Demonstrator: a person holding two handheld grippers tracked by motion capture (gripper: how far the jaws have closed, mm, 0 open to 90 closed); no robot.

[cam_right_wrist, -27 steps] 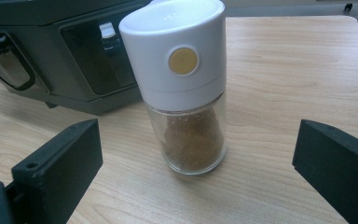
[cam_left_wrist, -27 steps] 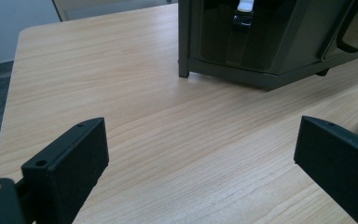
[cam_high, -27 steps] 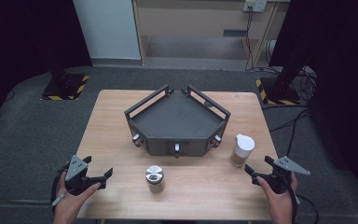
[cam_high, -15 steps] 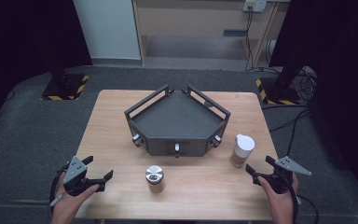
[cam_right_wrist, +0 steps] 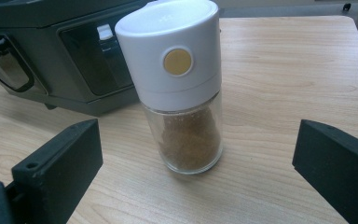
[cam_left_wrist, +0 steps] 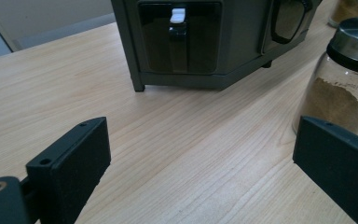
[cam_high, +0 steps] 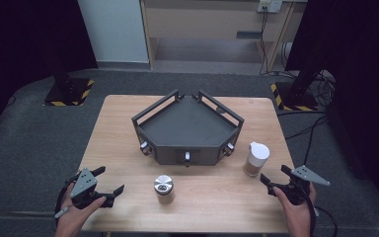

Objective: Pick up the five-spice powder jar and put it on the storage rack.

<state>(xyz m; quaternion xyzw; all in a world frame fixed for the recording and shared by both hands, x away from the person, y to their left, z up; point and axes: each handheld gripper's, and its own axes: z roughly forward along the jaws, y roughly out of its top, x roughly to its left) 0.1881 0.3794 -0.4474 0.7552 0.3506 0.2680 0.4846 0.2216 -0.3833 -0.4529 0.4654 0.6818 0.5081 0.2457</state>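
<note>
A dark grey, five-sided rack [cam_high: 187, 129] with raised rails stands mid-table. In front of it is a glass jar with a steel lid [cam_high: 164, 189], holding brown powder. Right of that stands a white-capped jar [cam_high: 256, 159] of brown spice. My left gripper [cam_high: 109, 179] is open near the front left edge, well left of the steel-lidded jar [cam_left_wrist: 347, 79]. My right gripper [cam_high: 275, 174] is open just in front of the white-capped jar [cam_right_wrist: 182, 88], which stands ahead of the jaws and untouched. My left gripper [cam_left_wrist: 200, 158] and my right gripper [cam_right_wrist: 196, 154] hold nothing.
The rack's front wall [cam_left_wrist: 182, 42] has dark windows with a white tab; the same wall [cam_right_wrist: 74, 51] lies left of the white-capped jar. The wooden table [cam_high: 128, 133] sits on grey carpet, with stand bases [cam_high: 69, 91] behind it.
</note>
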